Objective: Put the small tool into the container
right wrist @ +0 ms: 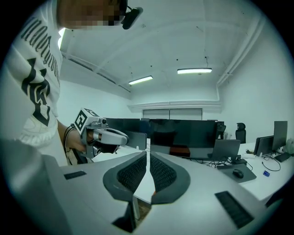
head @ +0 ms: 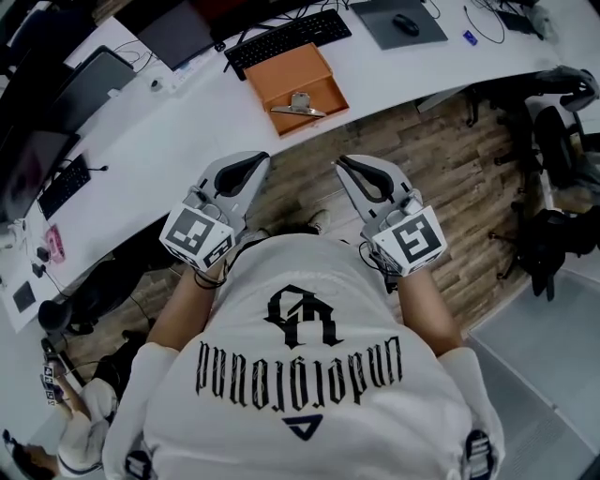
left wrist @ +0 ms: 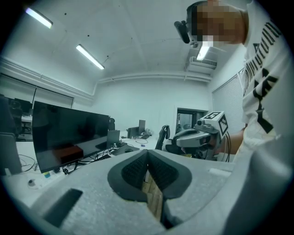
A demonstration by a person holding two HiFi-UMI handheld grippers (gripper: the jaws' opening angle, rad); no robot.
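Observation:
An orange open container (head: 286, 70) sits on the white desk (head: 187, 136), in front of the keyboard. A small metal tool (head: 298, 105) lies in its near part. My left gripper (head: 265, 157) (left wrist: 147, 151) is held close to the person's chest, short of the desk edge, its jaws shut with nothing between them. My right gripper (head: 339, 165) (right wrist: 148, 153) hangs beside it at the same height, pads nearly touching and empty. Both point toward the desk, well short of the container. Each gripper view shows the other gripper alongside.
A black keyboard (head: 286, 39) lies behind the container, with a mouse (head: 405, 23) on a grey pad to the right. Laptops and a second keyboard (head: 64, 186) crowd the desk's left arm. Office chairs (head: 562, 178) stand at the right on the wooden floor (head: 441, 159).

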